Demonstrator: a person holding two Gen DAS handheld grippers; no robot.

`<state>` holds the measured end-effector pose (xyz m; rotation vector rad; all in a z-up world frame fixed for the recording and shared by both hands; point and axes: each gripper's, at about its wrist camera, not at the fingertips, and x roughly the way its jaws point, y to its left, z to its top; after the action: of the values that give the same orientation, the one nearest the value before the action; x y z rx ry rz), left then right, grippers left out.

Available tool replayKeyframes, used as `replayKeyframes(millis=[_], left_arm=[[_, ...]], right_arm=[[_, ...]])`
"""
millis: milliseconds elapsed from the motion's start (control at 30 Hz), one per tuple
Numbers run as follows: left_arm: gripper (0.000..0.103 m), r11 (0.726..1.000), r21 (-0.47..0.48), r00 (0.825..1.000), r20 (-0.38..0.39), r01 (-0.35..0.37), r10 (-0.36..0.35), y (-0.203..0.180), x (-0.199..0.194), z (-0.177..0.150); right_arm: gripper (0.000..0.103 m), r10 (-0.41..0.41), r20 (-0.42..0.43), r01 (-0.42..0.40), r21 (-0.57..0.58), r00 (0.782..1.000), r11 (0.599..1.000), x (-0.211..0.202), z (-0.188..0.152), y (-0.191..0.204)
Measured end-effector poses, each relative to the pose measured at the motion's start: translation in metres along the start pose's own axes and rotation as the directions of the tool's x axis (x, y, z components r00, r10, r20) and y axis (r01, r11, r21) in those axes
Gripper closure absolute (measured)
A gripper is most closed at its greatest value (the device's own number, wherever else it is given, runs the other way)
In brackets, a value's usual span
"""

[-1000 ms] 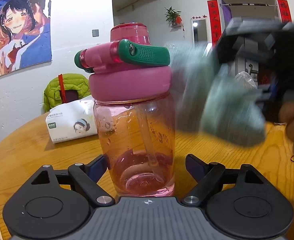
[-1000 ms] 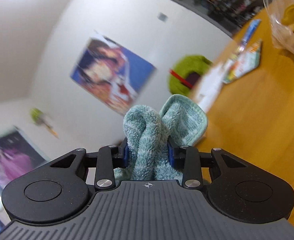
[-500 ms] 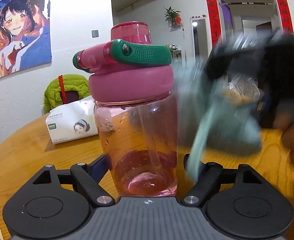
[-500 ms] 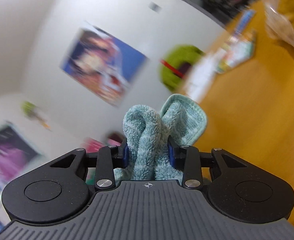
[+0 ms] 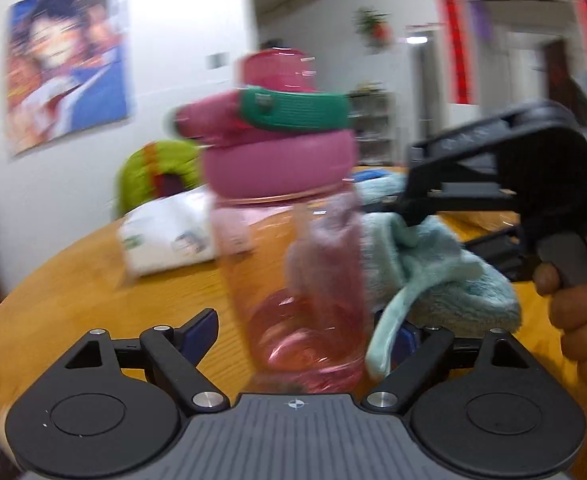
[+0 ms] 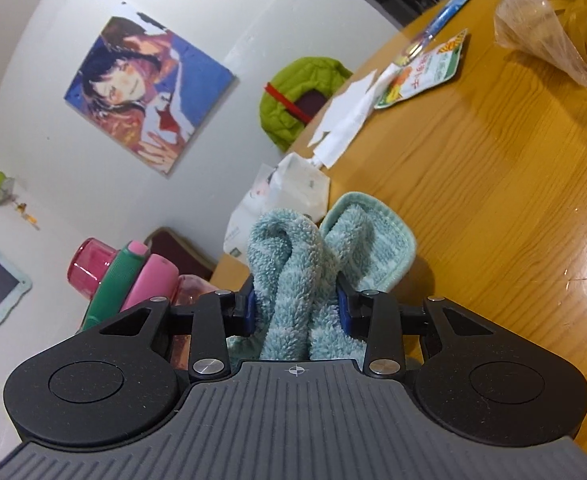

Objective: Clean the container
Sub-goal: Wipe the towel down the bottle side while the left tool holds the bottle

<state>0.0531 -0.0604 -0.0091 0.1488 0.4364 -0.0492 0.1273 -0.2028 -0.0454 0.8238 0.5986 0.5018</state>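
A pink see-through bottle (image 5: 293,260) with a pink lid and a green handle stands on the wooden table (image 5: 73,292). It sits between the fingers of my left gripper (image 5: 305,332), which is open; a gap shows at the left finger. My right gripper (image 5: 425,224) comes in from the right, shut on a teal fluffy cloth (image 5: 445,272) that lies against the bottle's right side. One end of the cloth hangs over my left gripper's right finger. The right wrist view has the cloth (image 6: 289,248) pinched in the right gripper (image 6: 295,304), with the bottle's lid (image 6: 149,276) low at the left.
A white tissue pack (image 5: 165,236) lies behind the bottle. Farther along the table are snack packets (image 6: 425,72) and a clear bag of yellow rubber bands (image 6: 565,12). A green jacket (image 5: 149,172) hangs on a chair beyond the table edge. A hand (image 5: 581,320) holds the right gripper.
The left wrist view has swung, so the bottle now sits further right between the left fingers and looks tilted. The right gripper has brought the cloth lower against the bottle's right side.
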Motion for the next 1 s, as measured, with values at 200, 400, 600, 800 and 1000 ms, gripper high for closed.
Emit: replayKeyframes(millis=[200, 400, 600, 800, 1000], left_arm=[[0.021, 0.999, 0.039, 0.999, 0.022, 0.030, -0.031, -0.014, -0.007, -0.004], [0.020, 0.992, 0.077, 0.994, 0.038, 0.101, -0.104, -0.004, 0.008, 0.000], [0.020, 0.987, 0.083, 0.989, 0.046, 0.138, -0.142, 0.002, 0.013, -0.001], [0.018, 0.989, 0.078, 0.990, 0.049, 0.126, -0.130, -0.003, 0.011, -0.001], [0.018, 0.988, 0.064, 0.988, 0.059, 0.140, -0.144, 0.001, 0.012, -0.002]], right_arm=[[0.064, -0.004, -0.001, 0.004, -0.023, 1.000, 1.000, 0.001, -0.002, 0.004], [0.063, -0.019, 0.011, 0.020, -0.050, 1.000, 0.999, 0.001, -0.005, 0.007], [0.063, -0.023, 0.008, 0.023, -0.044, 1.000, 0.999, 0.002, -0.005, 0.005], [0.063, -0.031, 0.003, 0.031, -0.040, 1.000, 0.999, 0.003, -0.004, 0.003], [0.067, 0.016, 0.062, -0.012, -0.049, 0.998, 0.999, -0.006, -0.004, 0.005]])
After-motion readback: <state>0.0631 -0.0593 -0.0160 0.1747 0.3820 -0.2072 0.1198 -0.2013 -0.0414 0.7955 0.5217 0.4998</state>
